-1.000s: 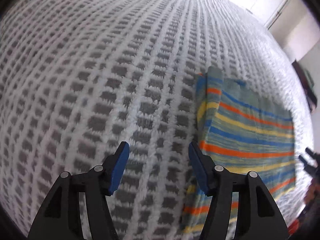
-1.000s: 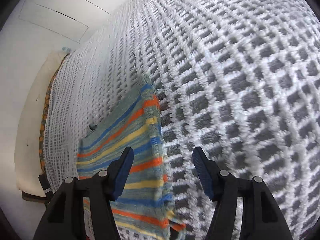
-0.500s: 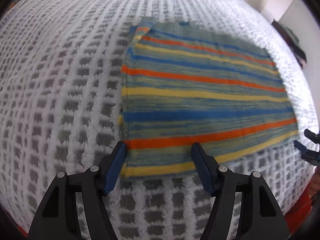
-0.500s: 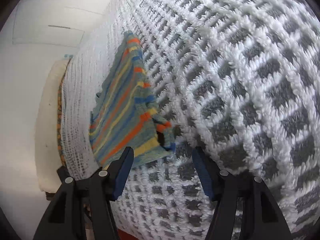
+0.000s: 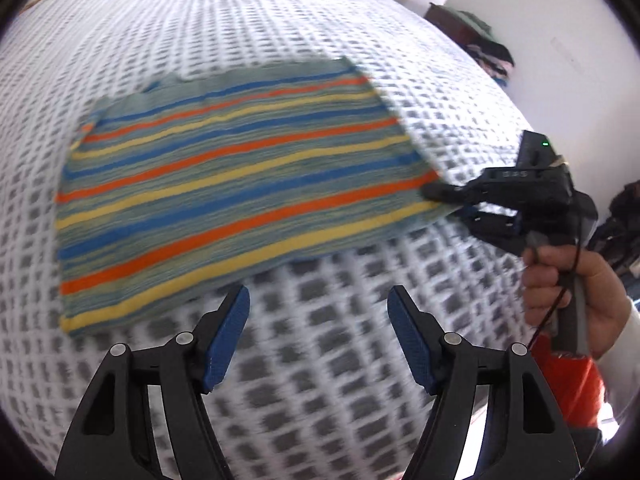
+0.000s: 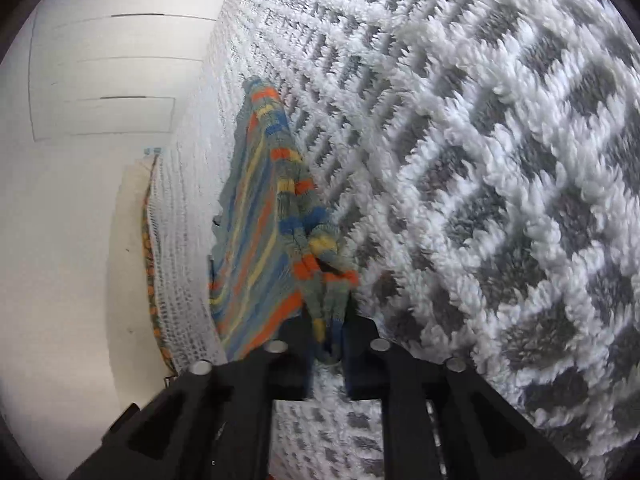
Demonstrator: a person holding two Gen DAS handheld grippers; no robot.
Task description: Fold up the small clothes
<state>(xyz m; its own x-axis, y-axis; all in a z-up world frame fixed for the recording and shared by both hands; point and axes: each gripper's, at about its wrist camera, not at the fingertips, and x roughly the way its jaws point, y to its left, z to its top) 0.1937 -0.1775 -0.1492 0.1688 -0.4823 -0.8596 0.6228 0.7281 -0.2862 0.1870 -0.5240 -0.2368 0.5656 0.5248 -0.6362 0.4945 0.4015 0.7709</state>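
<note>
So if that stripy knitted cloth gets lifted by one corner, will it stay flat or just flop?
Probably flop: the striped cloth already bunches into folds where the right tool pinches its corner. It looks thin and light, so it should lift easily. The fluffy blanket under it may grip rather than let it slide.

grey-white checked blanket (image 5: 320,24) | clothes pile (image 5: 476,40) by white wall (image 5: 568,32)

Striped cloth (image 5: 240,184): knitted fabric, matt, fine ribbed weave, center frame. Bedspread (image 5: 320,380): thick fluffy tufted textile, rough grey-white grid, fills the frame. Left gripper (image 5: 318,340): matt black plastic, textured blue pads (image 5: 228,334), shiny metal rivets. Right gripper (image 6: 326,344): matt black plastic, lower frame.
</note>
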